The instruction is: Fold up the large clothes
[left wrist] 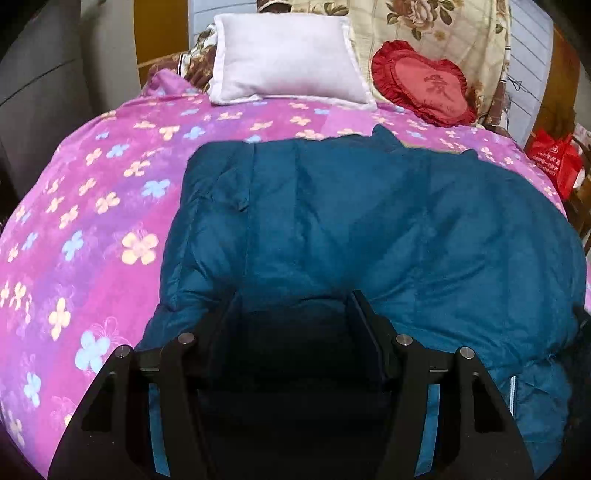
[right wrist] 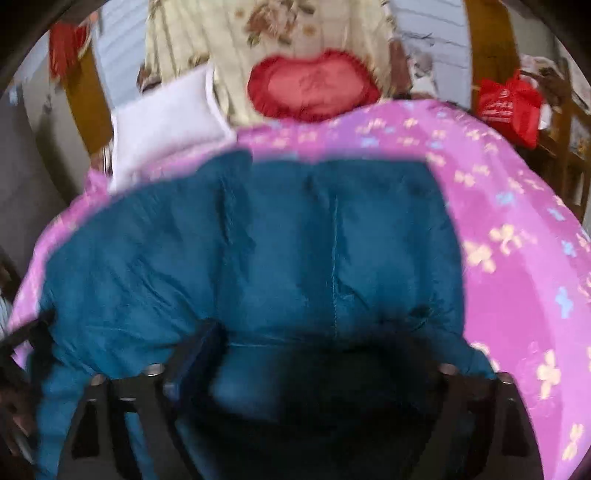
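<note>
- Teal padded jacket (left wrist: pixel 369 229) lies spread on a bed, its shell smooth with a slight sheen, puffy and quilted, crossed by stitched seams and soft creases.
- Bedspread (left wrist: pixel 92 206) under it is pink and purple cotton-like cloth printed with yellow and pale blue four-petal flowers; it shows to the left of the jacket in the left view and to the right in the right view.
- Left gripper (left wrist: pixel 295 306) sits low at the jacket's near hem, its two flat black fingers (left wrist: pixel 364 314) spread apart with dark jacket cloth lying between them; the pads do not press together on anything.
- A pale grey-blue strip (left wrist: pixel 511 395) runs down the jacket's near right edge in the left view.
- Right gripper (right wrist: pixel 314 354) is also over the near edge of the jacket (right wrist: pixel 295 240); this view is smeared by motion, only the left finger (right wrist: pixel 192 350) reads clearly, and a dark bulge of cloth hides the other, so I cannot tell whether it is spread or clamped.
- Bedspread (right wrist: pixel 517 288) curves away to the right of that gripper.
- White pillow (left wrist: pixel 288 59), rectangular with a flat flanged border, rests at the head of the bed.
- Red heart-shaped cushion (left wrist: pixel 424 88), satin-like with a ruffled edge, leans just beside the pillow against a cream floral quilt (left wrist: pixel 424 22).
- Red bag (left wrist: pixel 554 158) with white print stands off the bed's far right side.
</note>
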### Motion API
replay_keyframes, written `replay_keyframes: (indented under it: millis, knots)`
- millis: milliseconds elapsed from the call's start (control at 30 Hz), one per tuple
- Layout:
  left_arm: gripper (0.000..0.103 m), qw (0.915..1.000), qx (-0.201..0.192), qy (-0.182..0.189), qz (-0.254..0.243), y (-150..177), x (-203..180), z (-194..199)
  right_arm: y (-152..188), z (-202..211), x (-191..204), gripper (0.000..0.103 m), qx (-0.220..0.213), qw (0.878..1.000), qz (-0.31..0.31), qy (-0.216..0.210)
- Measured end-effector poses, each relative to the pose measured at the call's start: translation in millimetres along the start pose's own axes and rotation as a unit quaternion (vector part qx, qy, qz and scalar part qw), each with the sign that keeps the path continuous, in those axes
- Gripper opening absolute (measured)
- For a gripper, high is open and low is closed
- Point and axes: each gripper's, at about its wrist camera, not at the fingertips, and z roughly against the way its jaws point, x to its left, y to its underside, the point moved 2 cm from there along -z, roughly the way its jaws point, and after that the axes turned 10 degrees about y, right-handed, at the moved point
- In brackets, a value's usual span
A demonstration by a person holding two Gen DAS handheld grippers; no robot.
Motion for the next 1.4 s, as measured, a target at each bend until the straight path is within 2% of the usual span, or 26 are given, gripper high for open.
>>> replay_keyframes:
  millis: [67,133,167,200,333,367,400,467,533,600,700,767,800,833,933,967,1100,1167,1400]
  knots:
    - [0.06,1.0,-0.003,-0.003,0.002,1.1,-0.5,1.8,-2.2,-1.6,-7.0,0.095,0.018,1.0,-0.008,-0.006]
    - [0.06,0.9999,-0.01,-0.003,0.009,2.9,-3.5,10.4,-7.3,5.2,-12.5,0.094,0.023,0.999,-0.02,0.021]
    - [0.06,0.9998,-0.014,-0.002,0.015,2.5,-3.3,14.4,-11.0,10.0,-14.1,0.094,0.015,0.999,-0.031,0.031]
    - [0.06,0.9996,-0.019,-0.003,0.021,-1.5,-1.5,15.9,-19.3,22.7,-16.4,0.094,-0.011,0.998,-0.055,0.039]
    - [0.06,0.9978,-0.055,-0.002,0.037,-7.0,2.6,33.3,-42.4,43.6,-2.1,0.095,-0.073,0.993,-0.091,-0.014]
    - [0.06,0.9977,-0.057,0.001,0.038,-8.7,3.4,33.4,-46.0,41.0,5.2,0.096,-0.074,0.993,-0.087,-0.021]
    - [0.06,0.9979,-0.052,0.005,0.038,-8.7,3.3,31.7,-49.5,33.8,17.8,0.102,-0.07,0.994,-0.074,-0.027]
    - [0.06,0.9986,-0.029,0.015,0.042,-5.7,4.8,21.7,-47.0,8.0,38.1,0.103,-0.034,0.999,-0.042,-0.006]
    - [0.062,0.9987,-0.015,0.02,0.045,-2.1,6.0,12.8,-34.4,-25.6,54.0,0.103,0.023,0.999,-0.009,0.044]
    - [0.065,0.9992,-0.016,0.012,0.034,-1.9,1.9,11.1,-30.2,-22.2,60.3,0.103,-0.007,0.998,-0.001,0.061]
    - [0.067,0.9995,-0.016,0.005,0.026,-1.0,-0.5,9.0,-28.0,-21.1,60.0,0.103,-0.001,0.997,-0.017,0.072]
    - [0.067,0.9991,-0.024,0.011,0.033,-0.9,1.1,12.7,-27.6,-7.4,61.2,0.103,0.0,0.994,-0.039,0.099]
    - [0.067,0.9988,-0.028,0.013,0.037,-1.4,1.8,15.4,-26.3,8.9,65.9,0.103,-0.018,0.99,-0.064,0.121]
    - [0.067,0.9985,-0.035,0.014,0.04,-1.7,2.7,18.4,-27.8,22.0,74.4,0.103,-0.039,0.989,-0.072,0.124]
    - [0.067,0.997,-0.065,0.011,0.04,-2.1,2.9,29.6,-21.6,47.8,111.3,0.103,-0.079,0.993,-0.03,0.08]
    - [0.067,0.997,-0.066,0.01,0.039,-2.0,2.7,30.2,-19.9,47.3,118.1,0.103,-0.075,0.994,-0.021,0.07]
    - [0.067,0.9982,-0.032,0.02,0.045,4.3,5.2,18.5,-5.8,6.7,126.0,0.103,-0.006,0.998,0.019,0.066]
    - [0.068,0.9987,-0.027,0.017,0.04,4.3,4.0,16.2,-3.5,6.0,119.0,0.103,-0.01,0.999,0.004,0.045]
    - [0.072,0.9992,-0.015,0.015,0.035,6.0,3.3,9.8,6.2,10.4,129.7,0.103,-0.028,0.997,0.02,0.073]
